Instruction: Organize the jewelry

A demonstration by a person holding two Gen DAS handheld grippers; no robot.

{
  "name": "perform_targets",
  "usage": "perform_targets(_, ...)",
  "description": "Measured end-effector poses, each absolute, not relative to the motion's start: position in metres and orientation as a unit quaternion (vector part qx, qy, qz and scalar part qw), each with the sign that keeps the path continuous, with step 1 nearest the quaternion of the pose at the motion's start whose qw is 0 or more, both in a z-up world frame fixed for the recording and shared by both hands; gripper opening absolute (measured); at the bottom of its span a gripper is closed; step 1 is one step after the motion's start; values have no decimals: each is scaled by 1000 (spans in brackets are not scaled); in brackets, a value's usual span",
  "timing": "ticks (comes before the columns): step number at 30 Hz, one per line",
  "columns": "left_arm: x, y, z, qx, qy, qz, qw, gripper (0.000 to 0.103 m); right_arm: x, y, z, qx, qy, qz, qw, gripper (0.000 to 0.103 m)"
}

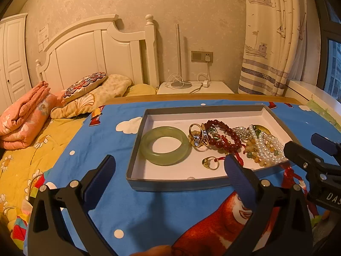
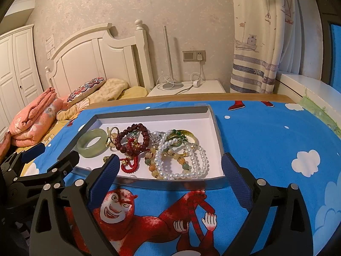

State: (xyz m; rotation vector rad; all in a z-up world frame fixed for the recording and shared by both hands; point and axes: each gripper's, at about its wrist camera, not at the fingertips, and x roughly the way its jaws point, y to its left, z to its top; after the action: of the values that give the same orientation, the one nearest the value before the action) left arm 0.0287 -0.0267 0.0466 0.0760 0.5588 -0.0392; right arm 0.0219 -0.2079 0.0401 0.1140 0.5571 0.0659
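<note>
A shallow grey tray (image 1: 136, 149) (image 2: 218, 128) with a white floor lies on the blue cartoon cloth. In it are a green jade bangle (image 1: 165, 146) (image 2: 91, 143), gold rings (image 1: 196, 136), a small gold ring (image 1: 210, 163), a dark red bead bracelet (image 1: 223, 136) (image 2: 132, 140), a red cord bracelet (image 2: 130, 164), pearl strands (image 1: 268, 149) (image 2: 181, 160) and yellow-green beads (image 2: 155, 164). My left gripper (image 1: 170, 168) is open and empty at the tray's near edge. My right gripper (image 2: 170, 166) is open and empty at the near edge, over the pearls.
The table has a wooden far edge (image 1: 191, 97). A bed with folded orange bedding (image 1: 23, 117) and pillows lies left. A white nightstand (image 1: 196, 87) with a lamp and cables stands behind. A curtain (image 1: 270, 42) and a window sill are at right.
</note>
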Motion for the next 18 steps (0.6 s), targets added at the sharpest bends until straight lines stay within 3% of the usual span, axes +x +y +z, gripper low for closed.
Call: perform_targets(18,29,-28,46,37,276,-21,960,101,22,-209,40,57,275,32,959,92)
